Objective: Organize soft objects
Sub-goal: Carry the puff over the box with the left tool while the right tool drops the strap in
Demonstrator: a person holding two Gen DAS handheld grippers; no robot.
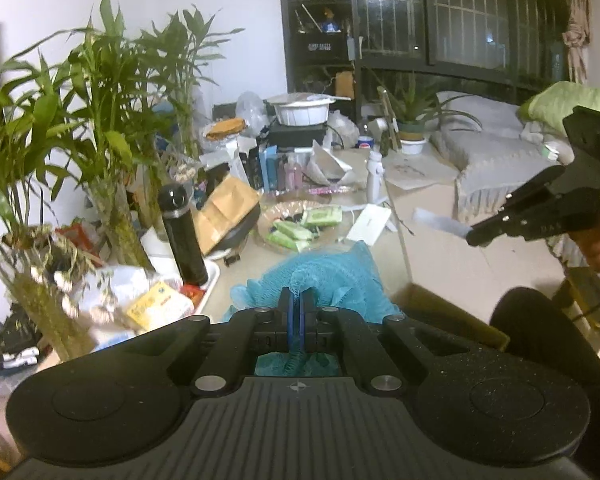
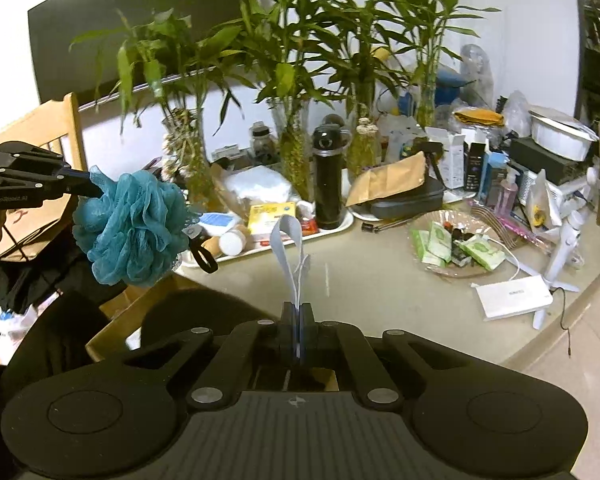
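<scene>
A teal mesh bath pouf [image 1: 332,276] bulges out ahead of my left gripper [image 1: 298,300], which is shut on it. In the right wrist view the same bath pouf [image 2: 134,228] hangs in the air at the left, pinched by the left gripper [image 2: 94,190] above a dark lap. My right gripper [image 2: 298,312] is shut on a pale grey fabric strap [image 2: 288,252] that loops upward over the table. In the left wrist view the right gripper [image 1: 474,236] reaches in from the right with the strap [image 1: 440,222] sticking out of its tip, over the floor.
A beige table [image 2: 380,280] carries bamboo plants in glass vases [image 2: 296,160], a black flask [image 2: 328,178], a white tray [image 2: 340,226], a glass dish of green packets [image 2: 454,248], a white box [image 2: 514,296] and bottles. A grey sofa [image 1: 496,152] stands beyond; a wooden chair [image 2: 52,128] at the left.
</scene>
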